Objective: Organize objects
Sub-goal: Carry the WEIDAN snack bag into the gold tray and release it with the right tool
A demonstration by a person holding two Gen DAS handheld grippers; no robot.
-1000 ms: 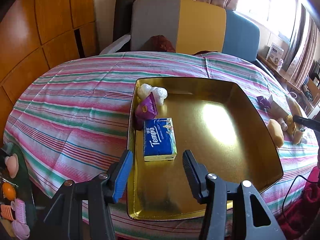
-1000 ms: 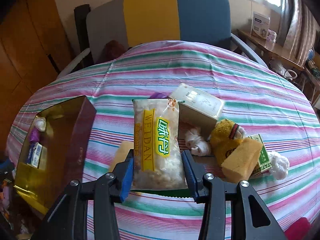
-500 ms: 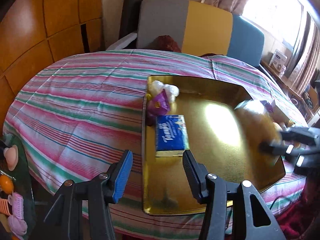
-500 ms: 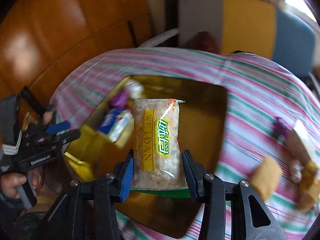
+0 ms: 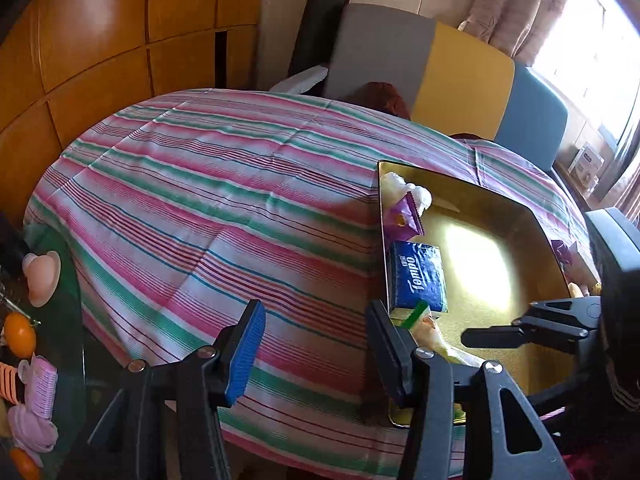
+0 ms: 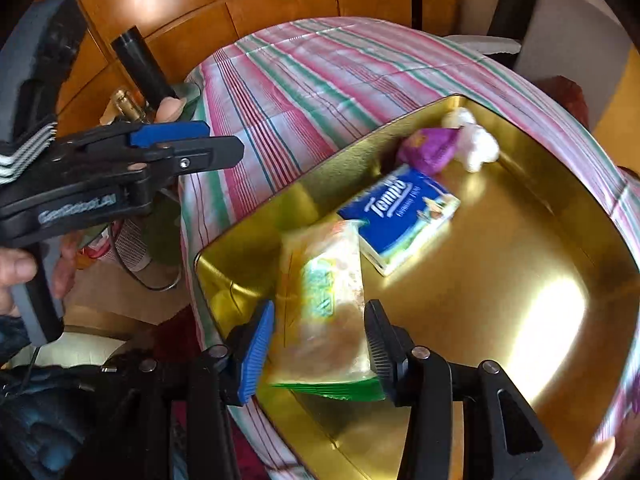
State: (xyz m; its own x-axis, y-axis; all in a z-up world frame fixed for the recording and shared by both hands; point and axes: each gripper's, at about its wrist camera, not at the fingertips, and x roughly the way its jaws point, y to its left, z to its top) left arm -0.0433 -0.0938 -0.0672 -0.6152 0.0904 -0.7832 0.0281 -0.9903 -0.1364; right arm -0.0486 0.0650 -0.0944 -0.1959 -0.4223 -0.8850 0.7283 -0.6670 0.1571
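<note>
A round table under a pink, green and white striped cloth [image 5: 208, 216] fills the left wrist view, and a shallow gold metal tray with cut corners [image 6: 520, 320] sits toward its 3 o'clock edge. Along the tray's wall lie a blue Tempo tissue pack [image 6: 400, 216], then a purple foil wrapper [image 6: 428, 150] at the pack's 1 o'clock, then a small white crumpled ball [image 6: 476, 146] touching the wrapper.

The right gripper [image 6: 318, 344] tilts steeply down over the tray; its jaws are opening, with a clear snack bag with yellow-green print [image 6: 324, 304] between them, blurred, its far end at the tissue pack's edge. Whether the pads touch the bag I cannot tell.

The left gripper [image 5: 316, 344] angles down over bare cloth at the tray's 9 o'clock, jaws partly apart and holding nothing. In the right wrist view a hand [image 6: 20, 272] grips its handle at 9 o'clock
</note>
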